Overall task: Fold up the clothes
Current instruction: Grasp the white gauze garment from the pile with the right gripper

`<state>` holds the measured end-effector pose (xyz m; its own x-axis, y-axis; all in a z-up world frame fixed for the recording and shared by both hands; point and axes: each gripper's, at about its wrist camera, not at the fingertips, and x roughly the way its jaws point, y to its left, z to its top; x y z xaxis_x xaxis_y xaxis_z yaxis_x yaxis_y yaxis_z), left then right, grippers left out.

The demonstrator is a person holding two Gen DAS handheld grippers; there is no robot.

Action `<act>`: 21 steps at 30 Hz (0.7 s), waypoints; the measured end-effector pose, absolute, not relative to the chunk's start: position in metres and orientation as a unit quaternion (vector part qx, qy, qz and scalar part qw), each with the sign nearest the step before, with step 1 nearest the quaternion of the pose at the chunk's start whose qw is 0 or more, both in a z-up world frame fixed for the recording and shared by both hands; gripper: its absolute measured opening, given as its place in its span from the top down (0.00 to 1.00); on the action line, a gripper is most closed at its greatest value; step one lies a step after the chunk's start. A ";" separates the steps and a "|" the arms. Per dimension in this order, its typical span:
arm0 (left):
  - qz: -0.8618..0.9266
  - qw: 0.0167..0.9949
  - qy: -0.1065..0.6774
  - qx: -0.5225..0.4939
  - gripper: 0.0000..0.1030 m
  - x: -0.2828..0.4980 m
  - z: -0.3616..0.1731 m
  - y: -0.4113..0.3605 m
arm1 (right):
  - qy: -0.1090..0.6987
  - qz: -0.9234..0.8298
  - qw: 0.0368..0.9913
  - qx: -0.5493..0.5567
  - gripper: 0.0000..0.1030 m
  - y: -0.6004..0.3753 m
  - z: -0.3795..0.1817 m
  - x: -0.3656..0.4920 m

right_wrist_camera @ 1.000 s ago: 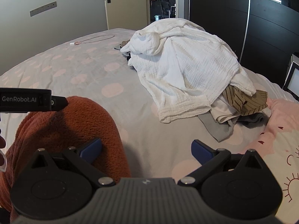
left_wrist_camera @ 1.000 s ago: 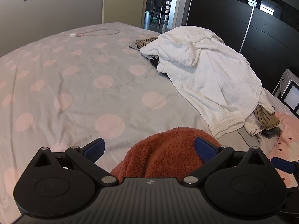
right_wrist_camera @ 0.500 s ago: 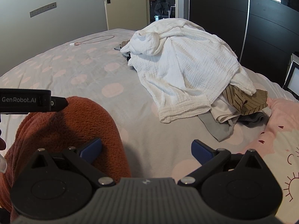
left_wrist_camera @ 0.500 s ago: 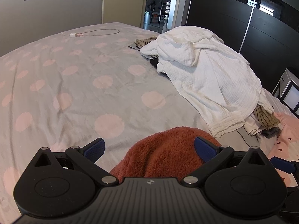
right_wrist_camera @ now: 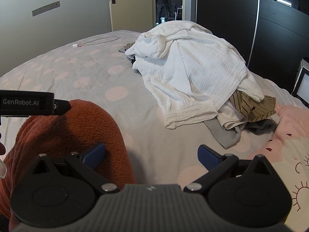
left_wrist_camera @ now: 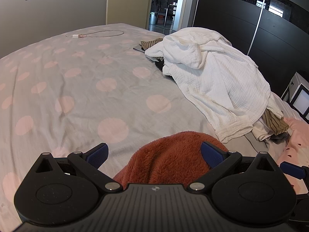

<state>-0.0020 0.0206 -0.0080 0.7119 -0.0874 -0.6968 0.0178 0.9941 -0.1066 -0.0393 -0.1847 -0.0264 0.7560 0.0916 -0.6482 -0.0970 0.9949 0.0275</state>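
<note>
A rust-red fleece garment lies bunched on the bed right under my left gripper, which is open with its blue pads spread wide above it. In the right wrist view the same fleece lies at lower left, and my right gripper is open, its left pad over the fleece's edge. The left gripper's body shows at the left edge there. A pile of clothes topped by a white crinkled garment lies further back on the right; it also shows in the right wrist view.
The bed has a grey sheet with pink dots. A striped brown garment and grey cloth stick out under the white one. A charger cable lies at the far edge. A dark wardrobe stands right; a pink pillow lies right.
</note>
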 end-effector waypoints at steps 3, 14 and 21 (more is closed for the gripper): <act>-0.034 0.923 0.380 -0.044 0.00 -0.001 -0.005 0.023 | 0.342 0.060 0.938 0.002 0.00 -0.188 -0.023 -0.038; -0.049 0.910 0.408 -0.059 0.00 0.031 0.016 0.051 | 0.304 0.129 0.944 -0.017 0.00 -0.204 0.011 0.019; -0.011 0.899 0.434 -0.060 0.00 0.071 0.003 0.097 | 0.308 0.125 0.942 -0.053 0.01 -0.201 0.019 0.108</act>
